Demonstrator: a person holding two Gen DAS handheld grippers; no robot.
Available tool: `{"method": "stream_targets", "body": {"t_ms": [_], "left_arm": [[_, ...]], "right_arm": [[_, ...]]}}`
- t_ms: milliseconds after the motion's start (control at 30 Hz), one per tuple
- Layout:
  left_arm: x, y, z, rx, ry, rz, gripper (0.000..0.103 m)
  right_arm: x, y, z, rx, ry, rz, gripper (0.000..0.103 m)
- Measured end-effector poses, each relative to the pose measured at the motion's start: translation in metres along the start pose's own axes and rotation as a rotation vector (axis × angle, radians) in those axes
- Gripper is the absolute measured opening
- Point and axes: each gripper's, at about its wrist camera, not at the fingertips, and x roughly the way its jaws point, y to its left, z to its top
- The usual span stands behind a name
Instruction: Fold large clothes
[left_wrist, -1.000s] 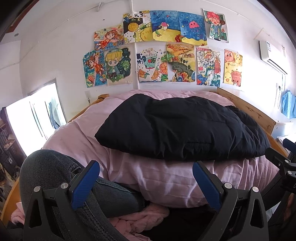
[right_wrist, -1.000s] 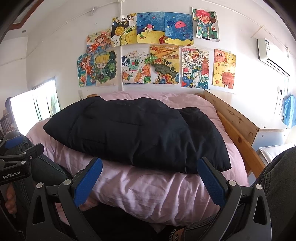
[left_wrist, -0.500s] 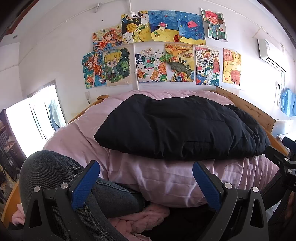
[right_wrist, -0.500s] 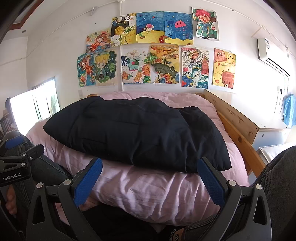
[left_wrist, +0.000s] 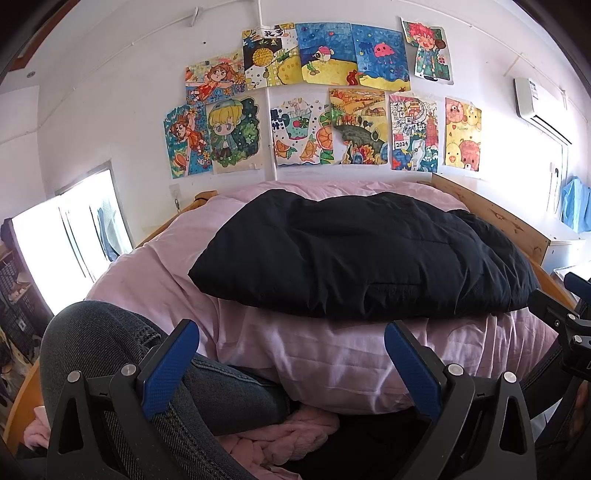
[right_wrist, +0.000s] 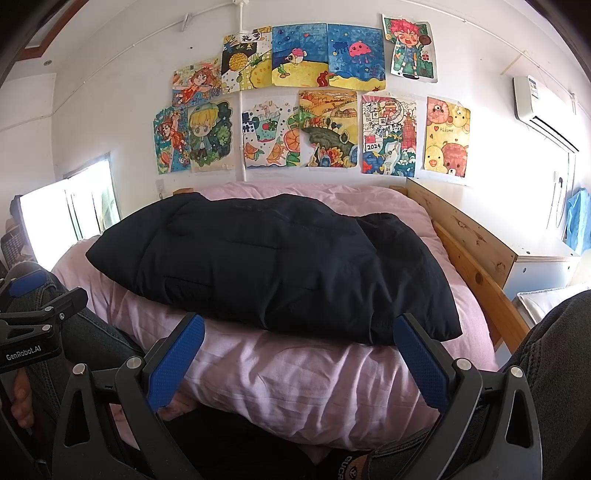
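Observation:
A black padded jacket (left_wrist: 362, 254) (right_wrist: 273, 266) lies folded in a thick bundle on top of a pink quilt (left_wrist: 332, 362) (right_wrist: 303, 373) on the bed. My left gripper (left_wrist: 291, 347) is open, held low in front of the quilt's near edge, with nothing between its blue pads. My right gripper (right_wrist: 299, 343) is open as well, its fingertips just short of the jacket's near edge, nothing held. Each gripper shows at the edge of the other's view, the right gripper (left_wrist: 569, 317) and the left gripper (right_wrist: 33, 314).
A person's knees in dark jeans (left_wrist: 122, 354) (right_wrist: 554, 350) flank the grippers. A wooden bed rail (right_wrist: 476, 258) runs along the right, with a white cabinet (right_wrist: 546, 266) beyond it. Drawings (left_wrist: 325, 99) cover the far wall. A bright window (left_wrist: 70, 236) is on the left.

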Motion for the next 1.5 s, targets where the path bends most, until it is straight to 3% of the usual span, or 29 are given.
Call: {"method": "stream_targets", "body": {"t_ms": [1500], "left_arm": [[0.0015,0.0054,-0.0015,0.010,-0.005,-0.004,0.102]], "right_arm": [[0.0006,-0.0001,0.0000,0.000,-0.003,-0.001,0.101]]}}
